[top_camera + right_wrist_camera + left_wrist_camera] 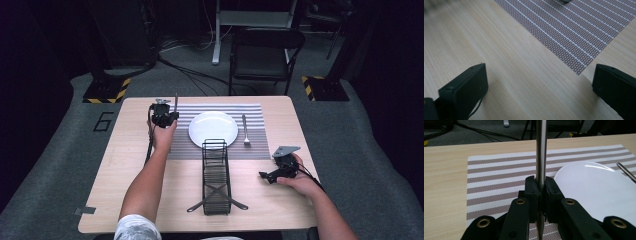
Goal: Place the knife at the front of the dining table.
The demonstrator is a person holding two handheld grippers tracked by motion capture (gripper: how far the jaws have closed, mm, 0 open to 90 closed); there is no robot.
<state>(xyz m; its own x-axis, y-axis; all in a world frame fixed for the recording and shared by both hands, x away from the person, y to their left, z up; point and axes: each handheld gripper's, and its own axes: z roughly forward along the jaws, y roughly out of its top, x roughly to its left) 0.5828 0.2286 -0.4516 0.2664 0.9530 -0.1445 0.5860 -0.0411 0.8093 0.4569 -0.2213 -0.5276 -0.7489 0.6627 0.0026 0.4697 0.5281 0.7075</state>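
A slim, round steel utensil handle [541, 150] stands upright in my left tool [540, 192], clamped between the black pads over the woven, brown-and-white striped placemat [499, 175], just left of the smooth white plate [596, 187]. The pale wood-grain desk [150, 200] also carries a black wire rack [216, 175] and a fork [245, 131]. My right tool [539, 82] rests near the desk's right edge, jaws wide apart and empty.

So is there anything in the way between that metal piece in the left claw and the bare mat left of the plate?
Nothing visible. The left claw grips the metal utensil upright above the striped placemat, whose strip left of the white plate lies bare.
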